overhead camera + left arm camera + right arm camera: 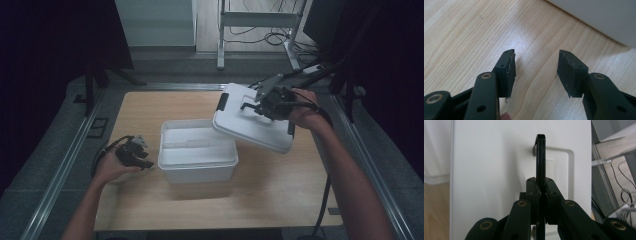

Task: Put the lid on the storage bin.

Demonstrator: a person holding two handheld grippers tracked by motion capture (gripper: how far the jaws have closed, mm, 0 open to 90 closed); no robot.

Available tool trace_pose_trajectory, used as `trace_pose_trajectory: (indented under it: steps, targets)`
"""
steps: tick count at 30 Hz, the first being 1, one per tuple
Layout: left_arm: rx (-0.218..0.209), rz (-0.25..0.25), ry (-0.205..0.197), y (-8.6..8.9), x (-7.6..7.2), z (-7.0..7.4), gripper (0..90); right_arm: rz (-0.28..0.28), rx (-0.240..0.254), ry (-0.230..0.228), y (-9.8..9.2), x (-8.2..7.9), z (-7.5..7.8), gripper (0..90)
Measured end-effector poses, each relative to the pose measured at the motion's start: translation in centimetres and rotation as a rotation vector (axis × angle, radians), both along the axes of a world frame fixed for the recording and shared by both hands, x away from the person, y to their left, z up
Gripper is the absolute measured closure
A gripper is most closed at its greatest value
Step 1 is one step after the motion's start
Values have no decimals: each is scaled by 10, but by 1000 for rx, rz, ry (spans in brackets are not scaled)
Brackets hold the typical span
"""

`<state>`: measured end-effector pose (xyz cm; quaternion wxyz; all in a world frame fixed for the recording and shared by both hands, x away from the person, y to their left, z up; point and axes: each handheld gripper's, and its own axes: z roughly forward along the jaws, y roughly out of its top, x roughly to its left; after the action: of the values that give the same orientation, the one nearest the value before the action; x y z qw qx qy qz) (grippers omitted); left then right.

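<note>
Here, near the desk's [150,210] left edge, the left gripper [142,159] rests wide open and empty just beside the open box [197,162], while beyond, the right gripper [255,106] pinches the handle [540,157] of the lid [250,130], tilted above the box's far right corner.

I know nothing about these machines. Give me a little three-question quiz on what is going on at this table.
1. True or false: the white box is open.
2. What does the right gripper clamp: A the lid's black handle, B the box's rim, C a cable?
3. What lies between the left gripper jaws?

Key: 1 true, the lid hangs tilted above the box's right side. 2 A. 3 nothing; bare wooden table below.
</note>
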<state>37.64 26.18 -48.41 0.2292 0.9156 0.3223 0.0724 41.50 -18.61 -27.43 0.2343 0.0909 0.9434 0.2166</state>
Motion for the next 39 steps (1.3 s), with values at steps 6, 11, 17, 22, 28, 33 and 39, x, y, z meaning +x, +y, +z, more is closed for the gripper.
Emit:
trace_pose_trajectory:
  steps: [6, 11, 17, 22, 28, 33, 39]
  targets:
    - [-8, -5, -11, 1, 0, 5, 491, 52, -14, 16, 29, 1, -7, 831]
    - [-16, -17, -21, 1, 0, 10, 487, 86, -4, 23, 47, 1, -11, 831]
    - [-13, -19, -21, 0, 1, 10, 488, 130, -12, 23, 70, -5, -12, 831]
    - [-10, -28, -17, -1, 2, 10, 483, 170, -16, 33, 88, -8, -17, 831]
    - [-3, -31, -12, -1, 2, 10, 470, 215, -16, 34, 106, -12, -21, 831]
    - [-7, -27, -11, 0, 2, 11, 470, 247, -10, 40, 123, -16, -21, 831]
    - [3, -35, -7, -2, 3, 11, 469, 279, -23, 41, 140, -19, -24, 831]
